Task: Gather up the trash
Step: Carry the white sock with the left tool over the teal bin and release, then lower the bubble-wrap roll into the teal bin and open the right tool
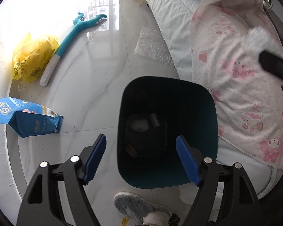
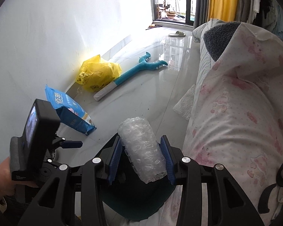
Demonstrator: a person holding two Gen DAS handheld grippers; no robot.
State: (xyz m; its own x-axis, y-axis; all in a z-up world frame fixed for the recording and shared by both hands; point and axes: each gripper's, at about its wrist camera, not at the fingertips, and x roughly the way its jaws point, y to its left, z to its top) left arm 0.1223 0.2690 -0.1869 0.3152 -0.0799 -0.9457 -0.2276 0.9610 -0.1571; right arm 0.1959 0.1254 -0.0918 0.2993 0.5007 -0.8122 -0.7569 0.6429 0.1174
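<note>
Above bin (image 2: 134, 205) | right gripper (image 2: 142, 159) grips bubble-wrap roll (image 2: 141, 148) | labels unreadable

The floor (image 2: 141, 98) is glossy pale tile and reflects bright daylight from a window (image 2: 171, 1) at the far end. A plain white wall (image 2: 56, 28) stands beside it. Yellow and grey curtains (image 2: 220, 1) hang near a bed (image 1: 169, 15) with white bedding.

Left wrist view looked steeply down into bin (image 1: 168, 131), close. Right wrist view faced window (image 2: 171, 1). Both shared yellow bag (image 1: 33, 58) (image 2: 99, 73).
</note>
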